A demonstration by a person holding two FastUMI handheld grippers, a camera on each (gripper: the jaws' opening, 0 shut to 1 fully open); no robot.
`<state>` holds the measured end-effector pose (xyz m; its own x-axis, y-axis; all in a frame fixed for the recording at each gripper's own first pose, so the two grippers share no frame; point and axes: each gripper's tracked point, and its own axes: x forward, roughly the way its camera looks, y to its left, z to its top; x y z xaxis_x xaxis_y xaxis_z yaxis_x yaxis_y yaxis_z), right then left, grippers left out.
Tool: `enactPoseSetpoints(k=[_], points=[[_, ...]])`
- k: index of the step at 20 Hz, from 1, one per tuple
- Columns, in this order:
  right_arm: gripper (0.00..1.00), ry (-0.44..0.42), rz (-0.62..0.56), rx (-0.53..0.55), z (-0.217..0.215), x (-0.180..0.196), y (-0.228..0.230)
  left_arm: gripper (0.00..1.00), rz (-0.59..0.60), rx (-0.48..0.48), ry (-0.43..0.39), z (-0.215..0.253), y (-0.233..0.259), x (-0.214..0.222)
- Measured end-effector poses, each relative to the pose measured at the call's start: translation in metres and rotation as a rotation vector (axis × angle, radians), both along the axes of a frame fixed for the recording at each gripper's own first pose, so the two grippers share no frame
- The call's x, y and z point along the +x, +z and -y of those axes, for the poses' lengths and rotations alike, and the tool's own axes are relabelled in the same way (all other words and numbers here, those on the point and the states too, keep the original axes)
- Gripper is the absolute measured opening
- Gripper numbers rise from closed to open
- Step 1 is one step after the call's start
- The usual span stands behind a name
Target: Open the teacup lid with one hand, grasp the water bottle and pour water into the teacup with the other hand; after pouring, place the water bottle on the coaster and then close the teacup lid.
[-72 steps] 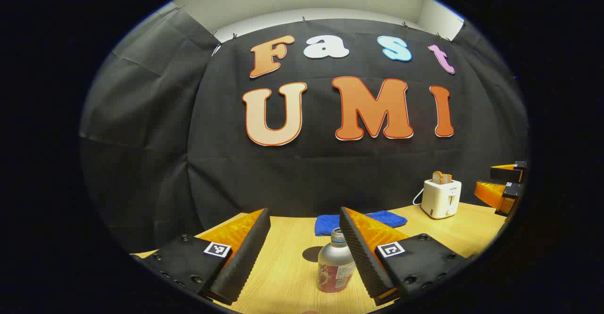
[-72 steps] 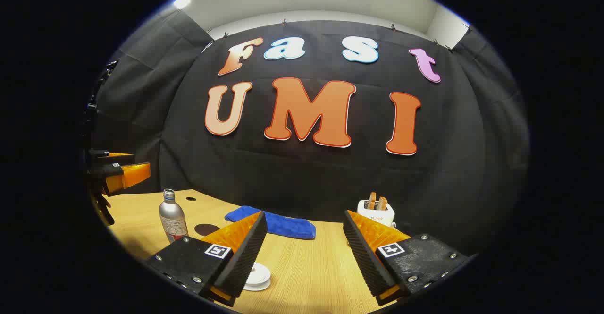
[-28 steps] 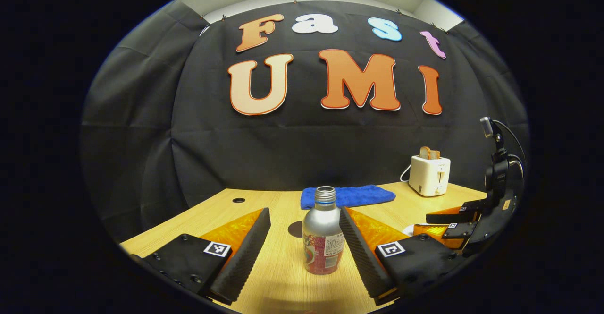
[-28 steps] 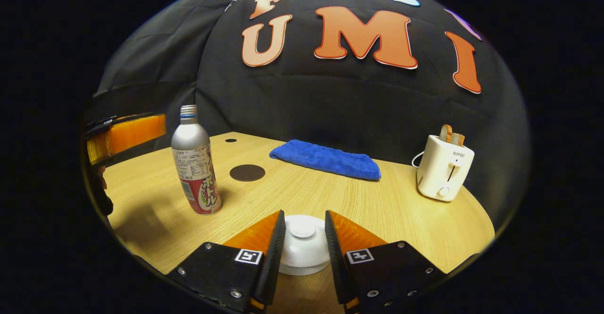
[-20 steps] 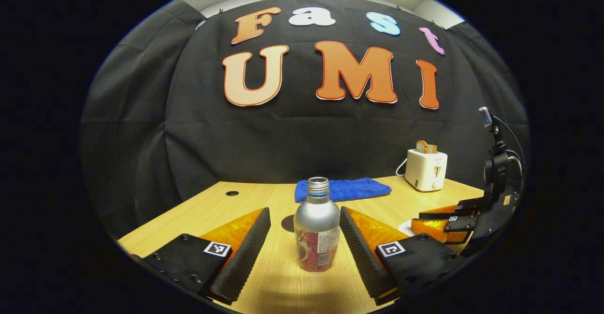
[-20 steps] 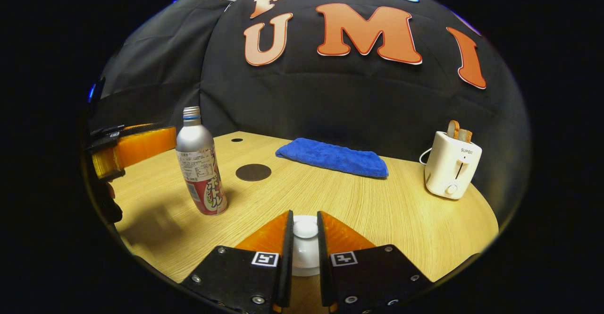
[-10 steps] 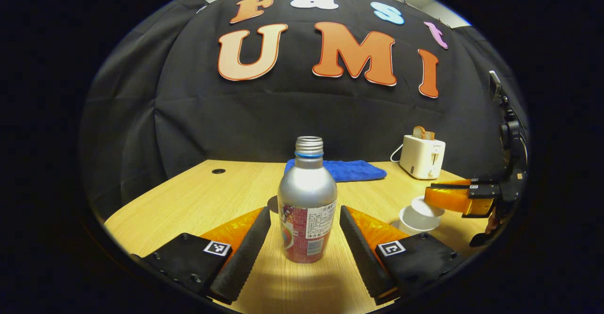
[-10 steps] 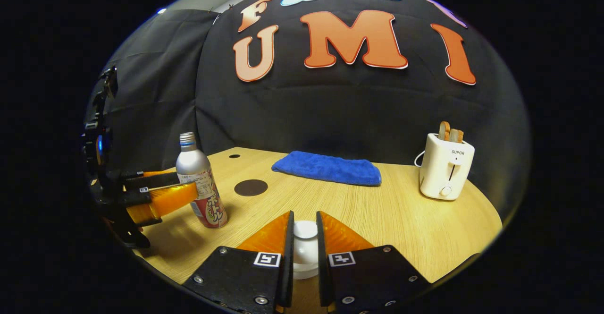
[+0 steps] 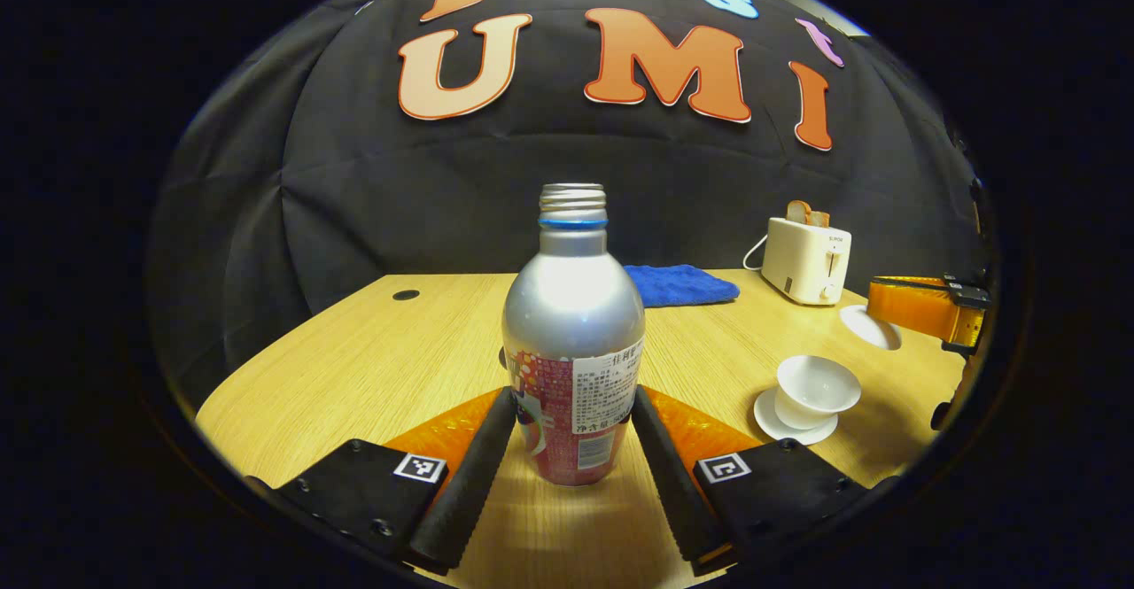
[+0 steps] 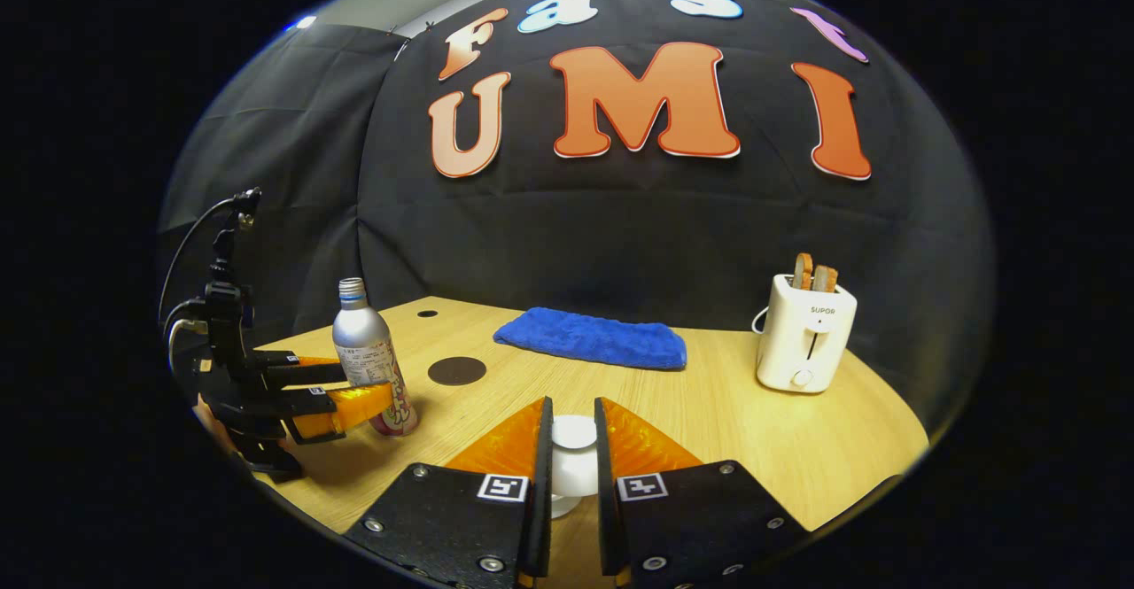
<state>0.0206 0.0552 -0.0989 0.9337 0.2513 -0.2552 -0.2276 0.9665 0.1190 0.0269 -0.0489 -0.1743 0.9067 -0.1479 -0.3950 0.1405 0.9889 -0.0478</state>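
A silver water bottle [image 9: 573, 323] with a red label and no cap stands on the table. My left gripper [image 9: 573, 400] is shut on its lower body, one finger pressing each side. From the right gripper view, the same bottle [image 10: 357, 338] stands inside the left gripper [image 10: 372, 387]. The white teacup [image 9: 817, 383] sits uncovered on its saucer [image 9: 769, 412]. Up and to its right, the white lid [image 9: 870, 327] hangs in the right gripper [image 9: 886, 310]. My right gripper [image 10: 571, 412] is shut on the knob of the lid [image 10: 574, 465]. A dark round coaster [image 10: 456, 370] lies behind the bottle.
A folded blue towel [image 10: 589, 338] lies along the back of the wooden table [image 10: 709, 412]. At the back right stands a white toaster [image 10: 804, 332] with bread slices in it. A small cable hole [image 10: 427, 313] is at the table's far left.
My left gripper came up to the bottle and its fingers closed onto it. My right gripper shut on the lid's knob and lifted the lid off the teacup.
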Motion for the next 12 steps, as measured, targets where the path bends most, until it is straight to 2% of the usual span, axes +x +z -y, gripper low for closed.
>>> enactPoseSetpoints(k=[2,3,5,7,9,10,11,12], points=[[0.23,-0.012,0.003,0.002,0.006,-0.003,0.002,0.86,0.007,0.003,0.022,-0.004,0.001,0.003],[0.22,-0.015,0.005,0.002,0.009,-0.004,0.002,0.81,0.006,0.018,0.027,-0.005,0.002,0.004],[0.23,-0.031,0.013,-0.003,0.018,-0.005,0.006,0.85,0.021,0.084,0.035,-0.01,0.005,0.007],[0.23,-0.049,0.027,-0.002,0.025,-0.002,0.011,0.8,0.039,0.183,0.043,-0.018,0.011,0.011],[0.22,-0.067,0.039,-0.006,0.034,-0.002,0.017,0.82,0.065,0.288,0.03,-0.02,0.015,0.011],[0.22,-0.071,0.04,-0.013,0.038,-0.004,0.015,0.8,0.078,0.347,0.022,-0.021,0.017,0.011],[0.22,-0.072,0.043,-0.014,0.042,-0.005,0.015,0.82,0.1,0.411,0.025,-0.023,0.022,0.012],[0.22,-0.079,0.042,-0.013,0.046,-0.007,0.015,0.8,0.113,0.473,0.026,-0.023,0.026,0.014]])
